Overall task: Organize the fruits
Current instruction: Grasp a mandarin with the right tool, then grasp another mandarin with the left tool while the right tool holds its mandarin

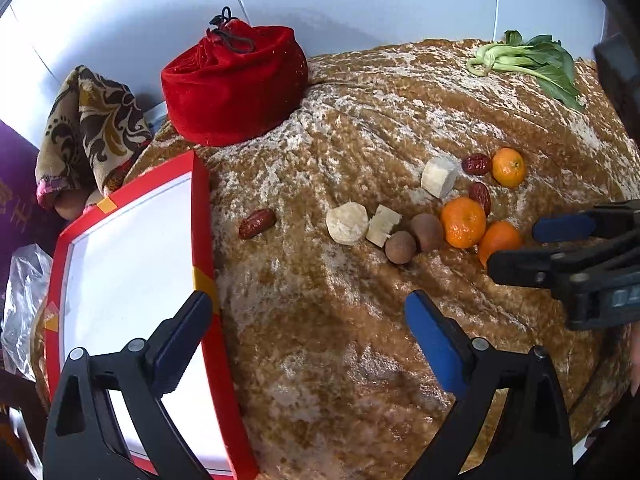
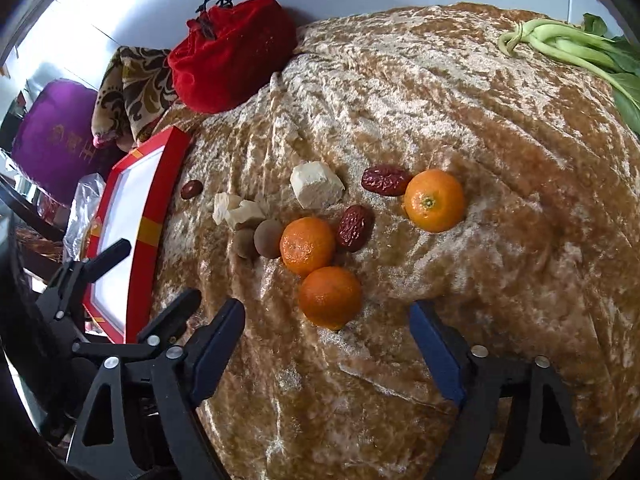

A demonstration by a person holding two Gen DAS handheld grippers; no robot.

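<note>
A brown, shiny cloth [image 2: 460, 128] covers the desk. At its far left edge sits a red velvet pouch [image 2: 234, 54] with a dark drawstring, and beside it a patterned brown cloth [image 2: 132, 88] hangs down. A bunch of green leafy vegetable [image 2: 580, 52] lies at the far right corner. On the left side lies a red-rimmed tray [image 1: 202, 216] with a white inside, and nothing is in it. Further left there is a crumpled clear plastic bag [image 1: 24, 292] and a purple cushion [image 2: 52, 136].

The fruits are in a loose group in the middle of the cloth. Three mandarins: one [image 2: 330, 297] is nearest, just in front of the right tool [image 2: 328, 336] and between the lines of its two fingers; the second [image 2: 307, 246] touches it from behind; the third [image 2: 434, 200] lies apart, further right. Two red dates [image 2: 354, 227] [image 2: 385, 180] lie among the mandarins, and one more date [image 1: 257, 223] lies alone near the tray rim. Two brown round longans [image 2: 269, 238] [image 2: 245, 243] touch each other left of the second mandarin. Three pale cut chunks [image 2: 316, 184] [image 1: 347, 223] [image 1: 383, 225] lie behind and to the left of them.

The right tool is released, its fingers wide apart and holding nothing. The left tool [image 1: 308, 312] is released too and grasps nothing; its left finger [image 1: 180, 340] is over the tray rim, and the fruits are well ahead and to the right of it.
</note>
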